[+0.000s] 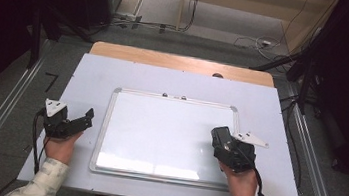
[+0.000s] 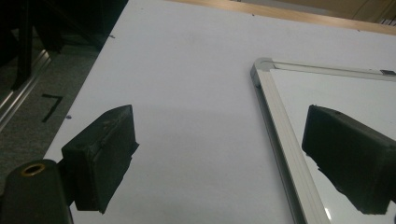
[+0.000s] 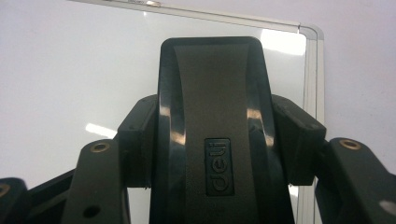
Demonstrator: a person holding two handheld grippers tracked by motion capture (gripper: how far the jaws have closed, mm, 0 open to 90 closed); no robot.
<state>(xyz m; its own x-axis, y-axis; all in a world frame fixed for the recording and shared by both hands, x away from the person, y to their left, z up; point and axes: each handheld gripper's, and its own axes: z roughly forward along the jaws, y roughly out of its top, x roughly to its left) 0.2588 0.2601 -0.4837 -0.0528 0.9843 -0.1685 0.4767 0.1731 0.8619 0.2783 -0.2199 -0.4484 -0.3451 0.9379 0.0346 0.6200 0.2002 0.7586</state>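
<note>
Holding our left hand-held gripper (image 1: 90, 118) spread and empty beside the whiteboard's (image 1: 158, 131) aluminium frame, we steadied nothing yet. Our right hand-held gripper (image 1: 220, 135) pinched a black plastic eraser (image 3: 212, 116) over the glossy board on the white worktop (image 1: 89, 75); flat, even contact would have wiped best, we judged.

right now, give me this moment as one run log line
right claw: shut on black plastic whiteboard eraser | eraser: over white metal-framed whiteboard | left claw: open, empty, beside board's left edge
</note>
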